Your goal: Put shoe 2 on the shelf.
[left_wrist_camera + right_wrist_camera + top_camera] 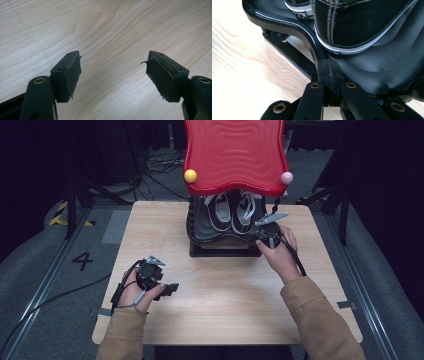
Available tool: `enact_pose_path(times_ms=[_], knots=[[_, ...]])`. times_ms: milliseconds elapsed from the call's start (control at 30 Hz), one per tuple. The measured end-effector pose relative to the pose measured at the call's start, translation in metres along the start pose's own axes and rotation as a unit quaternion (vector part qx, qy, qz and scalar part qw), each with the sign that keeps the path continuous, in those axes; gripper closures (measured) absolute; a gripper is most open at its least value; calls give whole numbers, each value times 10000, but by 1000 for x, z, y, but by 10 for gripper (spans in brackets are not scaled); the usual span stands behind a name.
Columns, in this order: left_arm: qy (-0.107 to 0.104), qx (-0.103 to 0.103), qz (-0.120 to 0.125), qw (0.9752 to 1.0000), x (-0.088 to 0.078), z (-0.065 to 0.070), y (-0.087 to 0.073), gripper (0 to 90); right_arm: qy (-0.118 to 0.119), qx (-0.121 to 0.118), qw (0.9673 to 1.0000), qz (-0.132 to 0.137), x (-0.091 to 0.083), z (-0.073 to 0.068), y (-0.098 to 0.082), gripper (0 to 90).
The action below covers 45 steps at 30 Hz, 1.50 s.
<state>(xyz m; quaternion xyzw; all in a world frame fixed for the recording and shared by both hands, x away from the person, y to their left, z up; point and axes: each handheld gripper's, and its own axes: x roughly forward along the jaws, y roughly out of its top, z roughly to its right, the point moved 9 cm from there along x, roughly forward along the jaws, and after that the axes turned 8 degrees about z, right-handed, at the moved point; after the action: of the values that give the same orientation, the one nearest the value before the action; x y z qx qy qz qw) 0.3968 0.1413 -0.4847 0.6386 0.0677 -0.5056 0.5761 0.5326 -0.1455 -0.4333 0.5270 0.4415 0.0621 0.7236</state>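
At rack's [220,251] front edge, right gripper [329,75] had fingers pressed together by shoes [231,212]; left gripper [113,72] spread, idle on desk [225,305]. Next prob.: open right fingers, reach shoe.

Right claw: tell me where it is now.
In the high view the right claw is at the front right corner of the shoe rack's lower shelf, shut, beside the right-hand shoe.

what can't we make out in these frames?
- Pair of shoes: toes hidden under the red tray, high view.
- Right gripper: fingers together at the black shelf rim; whether they pinch it, unclear.
- Shoe: cut off by the top edge, right gripper view.
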Motion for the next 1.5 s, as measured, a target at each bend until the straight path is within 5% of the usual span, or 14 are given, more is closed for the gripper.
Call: enact_pose_path(times_ms=[400,467,567,633,700,1000,1500], knots=[[-17,7,-5,10000,2,0,0,283,-450,-68,9989,76,8,1,12,900],[-41,34,-8,10000,2,3,1,282,-703,-157,9974,67,13,4,13,900],[-46,30,24,10000,2,2,3,282,-460,-358,9983,42,14,-1,13,900],[-50,6,20,10000,2,1,3,282,-41,-297,9993,226,14,-9,16,900],[-53,14,7,10000,3,0,4,283,34,-281,9992,285,12,-12,18,900],[-98,51,13,9999,5,3,6,282,15,-323,9990,304,-16,-15,17,857],[-56,53,11,10000,0,2,1,279,40,248,9994,231,-82,1,-18,677]])
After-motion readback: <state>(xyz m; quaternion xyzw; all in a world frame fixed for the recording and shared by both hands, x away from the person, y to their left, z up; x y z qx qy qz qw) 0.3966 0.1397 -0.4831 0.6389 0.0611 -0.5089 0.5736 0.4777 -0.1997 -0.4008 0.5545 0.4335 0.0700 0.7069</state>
